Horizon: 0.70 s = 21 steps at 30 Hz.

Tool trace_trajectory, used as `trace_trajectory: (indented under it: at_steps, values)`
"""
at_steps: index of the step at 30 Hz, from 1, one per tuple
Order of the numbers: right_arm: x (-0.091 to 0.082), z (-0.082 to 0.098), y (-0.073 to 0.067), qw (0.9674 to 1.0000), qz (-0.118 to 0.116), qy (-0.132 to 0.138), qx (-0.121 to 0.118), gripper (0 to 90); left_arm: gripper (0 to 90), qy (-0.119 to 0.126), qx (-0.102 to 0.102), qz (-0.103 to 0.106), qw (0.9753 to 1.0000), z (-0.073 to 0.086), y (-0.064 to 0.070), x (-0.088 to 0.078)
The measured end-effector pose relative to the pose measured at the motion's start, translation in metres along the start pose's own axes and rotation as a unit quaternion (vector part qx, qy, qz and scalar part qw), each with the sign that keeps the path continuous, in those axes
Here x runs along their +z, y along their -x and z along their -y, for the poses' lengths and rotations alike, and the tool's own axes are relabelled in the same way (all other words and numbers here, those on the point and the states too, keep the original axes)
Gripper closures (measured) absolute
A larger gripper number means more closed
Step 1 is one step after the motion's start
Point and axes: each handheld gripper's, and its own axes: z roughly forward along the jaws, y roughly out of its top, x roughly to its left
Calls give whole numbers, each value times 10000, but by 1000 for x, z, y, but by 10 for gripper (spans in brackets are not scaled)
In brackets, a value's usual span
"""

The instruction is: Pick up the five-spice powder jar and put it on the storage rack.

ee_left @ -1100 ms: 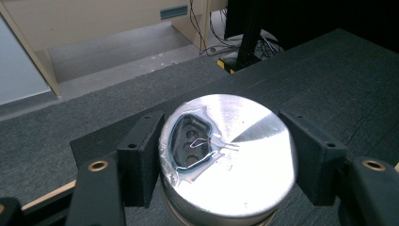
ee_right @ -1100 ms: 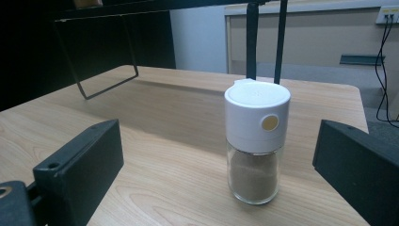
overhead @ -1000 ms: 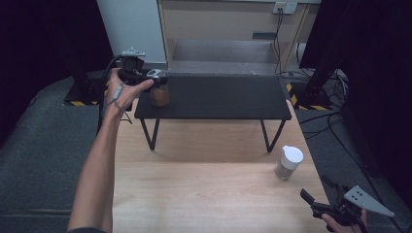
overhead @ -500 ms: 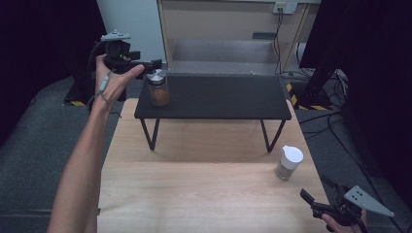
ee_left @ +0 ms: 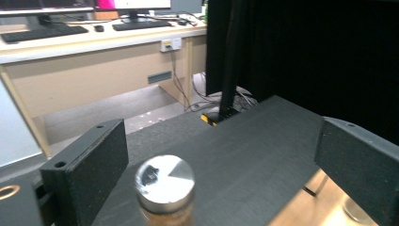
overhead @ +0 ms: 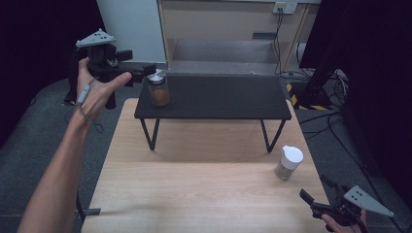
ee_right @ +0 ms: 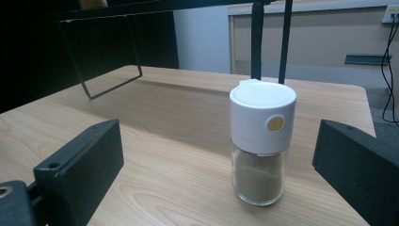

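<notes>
A glass jar (overhead: pixel 158 90) with a silver lid and brown contents stands on the left end of a black raised shelf (overhead: pixel 218 97). My left gripper (overhead: pixel 136 63) hovers just left of it and slightly higher, pointing at it. Its jaws have just been opening and touch nothing. In the left gripper view the jar (ee_left: pixel 164 184) sits low between the wide jaws of the left gripper (ee_left: pixel 221 150). A shaker (overhead: pixel 288 162) with a white lid rests on the wooden table. My right gripper (overhead: pixel 315 189) stands open just short of it, with the shaker (ee_right: pixel 262 146) ahead between its jaws.
The shelf stands on thin black legs (overhead: pixel 150 133) over the back half of the wooden table (overhead: pixel 194 194). Behind it are a beige desk front (overhead: pixel 228 22) and floor cables (overhead: pixel 320 111). A black curtain (ee_left: pixel 306 56) hangs to the right.
My left gripper has let go of the jar, opened its jaws and drawn back to the left and upward. The jar stays on the shelf. The right gripper has not moved.
</notes>
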Motion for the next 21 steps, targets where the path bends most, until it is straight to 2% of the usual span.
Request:
trace_trajectory:
  at_steps: [1, 2, 8, 9, 12, 16, 18, 19, 20, 21]
  values:
    - [0, 0, 0, 10000, 1, -5, -8, 27, 22, 0, 0, 0, 10000, 0, 0, 0]
    - [0, 0, 0, 10000, 4, -2, -12, 28, 22, -23, 108, 28, 9999, 5, 4, -4]
    - [0, -1, -1, 10000, 14, -14, -27, 28, 20, 104, 186, 348, 9992, 35, 9, -16]
    - [0, -1, -1, 10000, 17, -16, -26, 28, 20, 106, 218, 357, 9991, 40, 11, -18]
    - [0, -1, -1, 10000, 34, -5, -40, 29, 19, -1, 515, 304, 9982, 53, 22, -25]
    - [0, -2, -2, 10000, 41, -30, -51, 29, 17, -91, 626, 371, 9973, 72, 32, -31]
    - [0, -2, -3, 10000, 48, -36, -80, 29, 16, -157, 764, 339, 9964, 80, 38, -33]
    - [0, -2, -3, 10000, 48, -36, -80, 29, 17, -157, 764, 339, 9964, 80, 38, -33]
    - [0, -2, -4, 9999, 43, -46, -84, 29, 17, -69, 657, 472, 9967, 93, 39, -36]
    - [0, -2, -4, 9999, 41, -44, -91, 29, 18, -45, 628, 501, 9968, 98, 40, -37]
